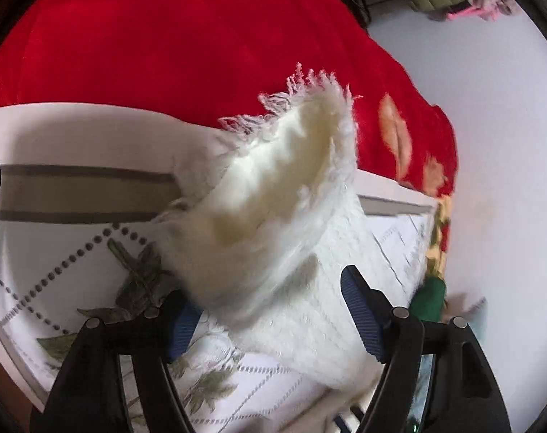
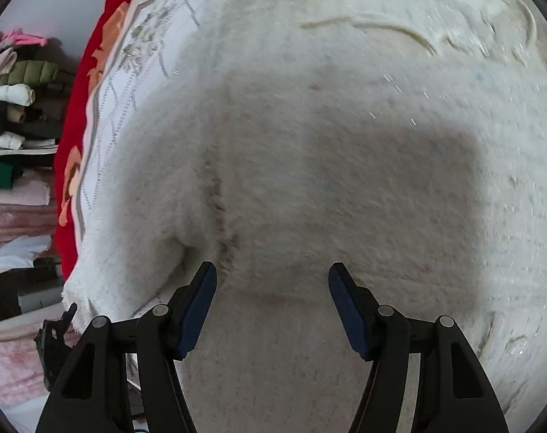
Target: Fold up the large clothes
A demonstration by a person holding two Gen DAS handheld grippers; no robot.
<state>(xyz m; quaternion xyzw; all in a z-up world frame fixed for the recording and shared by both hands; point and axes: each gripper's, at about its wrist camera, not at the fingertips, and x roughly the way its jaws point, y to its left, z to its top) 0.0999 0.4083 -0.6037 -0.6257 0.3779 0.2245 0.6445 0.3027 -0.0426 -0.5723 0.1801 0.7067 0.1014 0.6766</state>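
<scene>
Two claws | left claw (image 1: pixel 273 310) open astride fluffy white fringed knit garment (image 1: pixel 273 195), corner bunched toward 12 o'clock for folding | right claw (image 2: pixel 272 306) open above its flat body.

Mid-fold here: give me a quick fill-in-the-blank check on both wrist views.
1. The garment being folded, the fuzzy sweater, is ___ in colour.
2. The blanket behind it is mostly ___.
3. The right gripper has its jaws ___.
4. The pads on the left gripper are ___.

Missing words: white; red; open; blue
</scene>
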